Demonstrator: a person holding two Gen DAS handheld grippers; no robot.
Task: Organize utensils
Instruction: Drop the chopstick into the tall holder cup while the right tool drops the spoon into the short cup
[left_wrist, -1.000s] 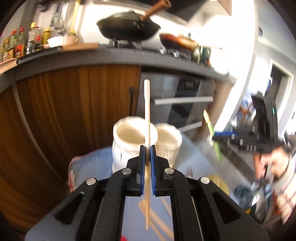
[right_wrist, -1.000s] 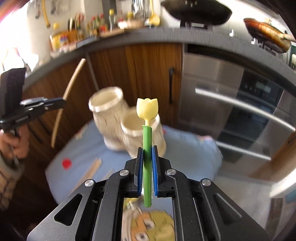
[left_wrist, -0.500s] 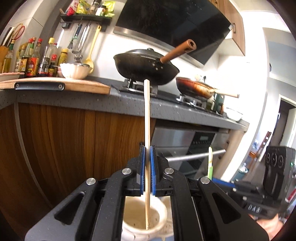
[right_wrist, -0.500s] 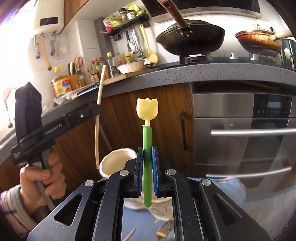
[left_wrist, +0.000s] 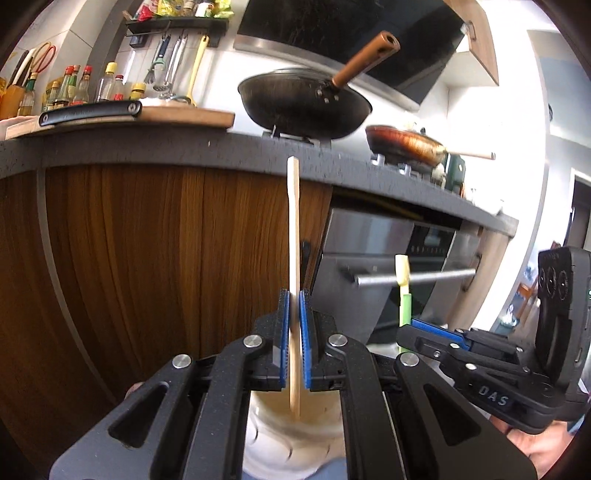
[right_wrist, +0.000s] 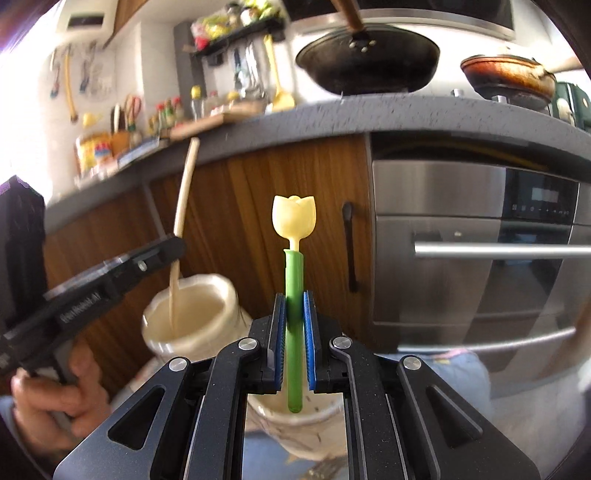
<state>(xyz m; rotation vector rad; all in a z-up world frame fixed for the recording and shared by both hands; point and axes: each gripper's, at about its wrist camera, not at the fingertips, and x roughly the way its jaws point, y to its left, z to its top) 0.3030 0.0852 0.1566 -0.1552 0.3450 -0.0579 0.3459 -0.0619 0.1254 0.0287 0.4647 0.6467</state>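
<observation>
My left gripper (left_wrist: 293, 325) is shut on a wooden chopstick (left_wrist: 294, 229), held upright with its lower tip inside the mouth of a cream ceramic holder (left_wrist: 291, 439). My right gripper (right_wrist: 294, 325) is shut on a green-handled utensil with a yellow tulip-shaped end (right_wrist: 294, 221), upright, its lower end over a second cream holder (right_wrist: 295, 424). In the right wrist view the left gripper (right_wrist: 162, 254) and the chopstick (right_wrist: 183, 221) stand over the first holder (right_wrist: 192, 317). In the left wrist view the right gripper (left_wrist: 424, 328) and the tulip utensil (left_wrist: 403, 291) show at the right.
Both holders stand on a blue cloth (right_wrist: 454, 373). Behind are wooden cabinet doors (left_wrist: 147, 277), a steel oven (right_wrist: 480, 258) and a dark counter (left_wrist: 184, 147) with a wok (left_wrist: 306, 103), a frying pan (left_wrist: 406, 144) and bottles. A fork (right_wrist: 321, 470) lies on the cloth.
Both grippers have come down over the holders. The chopstick's lower tip has sunk deeper into the first holder, and the green handle's end now hangs over the second holder.
</observation>
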